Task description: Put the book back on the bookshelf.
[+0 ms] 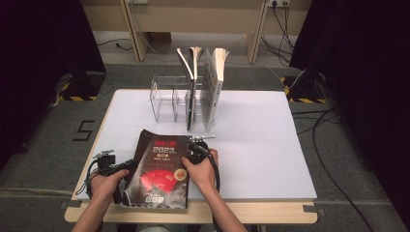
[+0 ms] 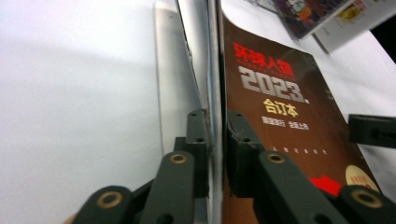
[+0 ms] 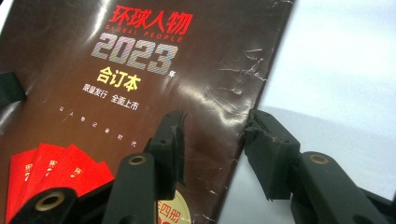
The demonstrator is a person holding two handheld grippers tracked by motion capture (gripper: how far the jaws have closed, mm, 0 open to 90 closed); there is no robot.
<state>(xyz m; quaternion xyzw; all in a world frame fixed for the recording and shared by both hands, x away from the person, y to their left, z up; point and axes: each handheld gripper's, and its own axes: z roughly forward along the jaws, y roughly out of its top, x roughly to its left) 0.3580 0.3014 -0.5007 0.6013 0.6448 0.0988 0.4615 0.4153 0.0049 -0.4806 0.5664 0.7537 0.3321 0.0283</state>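
A dark brown book (image 1: pixel 159 169) with "2023" and red envelopes on its cover lies at the front of the white table (image 1: pixel 251 145). My left gripper (image 1: pixel 124 167) is at the book's left edge. In the left gripper view its jaws (image 2: pixel 215 126) are shut on that edge, one pad on each face of the book (image 2: pixel 280 93). My right gripper (image 1: pixel 192 147) is at the book's right edge. In the right gripper view it (image 3: pixel 212 130) stands open: one jaw is over the cover (image 3: pixel 140 70), the other is past the edge over the table.
A clear acrylic rack (image 1: pixel 169 99) stands at the back of the table. Two books stand upright in it, a dark one (image 1: pixel 191 92) and a pale one (image 1: pixel 212 87), both fanned open at the top. The table's front edge runs just behind my hands.
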